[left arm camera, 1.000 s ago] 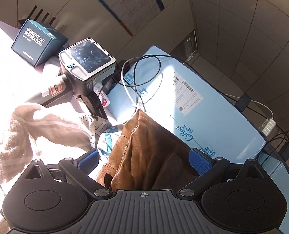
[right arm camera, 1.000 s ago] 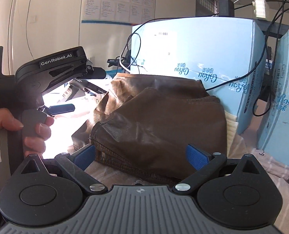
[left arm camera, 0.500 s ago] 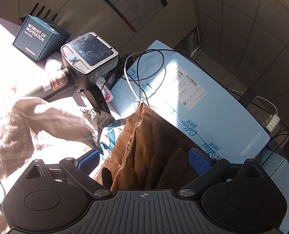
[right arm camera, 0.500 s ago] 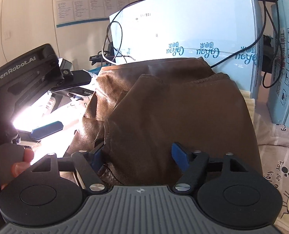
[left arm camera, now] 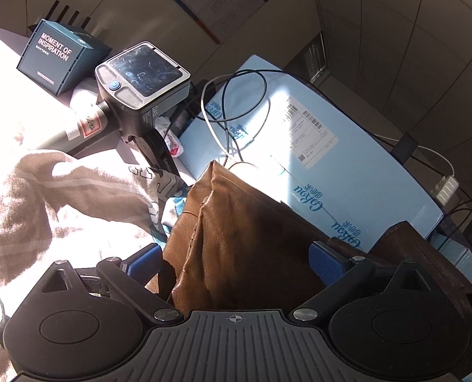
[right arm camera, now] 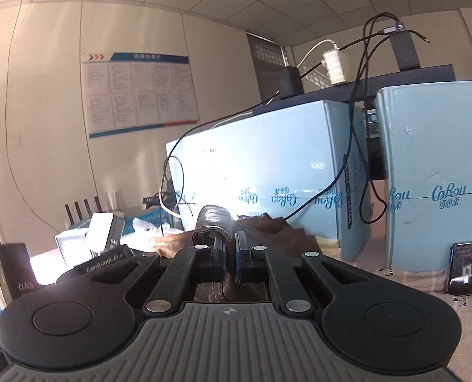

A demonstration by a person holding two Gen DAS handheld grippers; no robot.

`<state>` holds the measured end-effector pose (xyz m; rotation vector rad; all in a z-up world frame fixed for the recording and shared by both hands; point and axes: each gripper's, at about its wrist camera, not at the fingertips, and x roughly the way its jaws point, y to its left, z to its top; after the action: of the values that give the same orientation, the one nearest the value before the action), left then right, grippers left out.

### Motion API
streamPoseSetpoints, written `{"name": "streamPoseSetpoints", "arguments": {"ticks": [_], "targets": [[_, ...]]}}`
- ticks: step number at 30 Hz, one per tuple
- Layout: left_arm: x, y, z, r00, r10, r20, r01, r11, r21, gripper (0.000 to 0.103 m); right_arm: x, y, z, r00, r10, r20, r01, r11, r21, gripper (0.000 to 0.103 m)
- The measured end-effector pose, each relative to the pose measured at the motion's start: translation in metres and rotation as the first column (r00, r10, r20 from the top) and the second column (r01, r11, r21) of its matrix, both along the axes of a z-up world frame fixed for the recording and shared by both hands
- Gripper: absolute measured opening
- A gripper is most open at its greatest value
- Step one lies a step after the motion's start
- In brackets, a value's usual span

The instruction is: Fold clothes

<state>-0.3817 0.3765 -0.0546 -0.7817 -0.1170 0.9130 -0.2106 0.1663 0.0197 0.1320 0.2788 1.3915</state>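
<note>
brown leather garment (left arm camera: 242, 238) creased, right gripper (right arm camera: 230, 250) clamped on its rolled edge, left gripper (left arm camera: 236, 259) open around it

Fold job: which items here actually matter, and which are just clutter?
In play:
brown garment
left gripper, jaws wide, garment between them
right gripper, jaws shut on a garment fold

Clutter:
blue cartons
dark box
cables
phone
patterned cloth
spare gripper
</note>
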Motion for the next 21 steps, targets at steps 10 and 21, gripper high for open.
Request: {"name": "streamPoseSetpoints", "arguments": {"ticks": [10,21], "targets": [[0.021,-0.036,0.015,0.962,-0.273,-0.009,0.267,0.934,0.237,0.1,0.064,-0.132,0.065,0.967,-0.062,-0.249,0.132,0.952,0.277,0.004],[0.075,-0.092,0.017,0.82,-0.5,-0.279,0.571,0.747,0.34,0.1,0.114,-0.278,0.008,0.811,-0.561,-0.163,0.567,0.823,-0.014,0.005]]}}
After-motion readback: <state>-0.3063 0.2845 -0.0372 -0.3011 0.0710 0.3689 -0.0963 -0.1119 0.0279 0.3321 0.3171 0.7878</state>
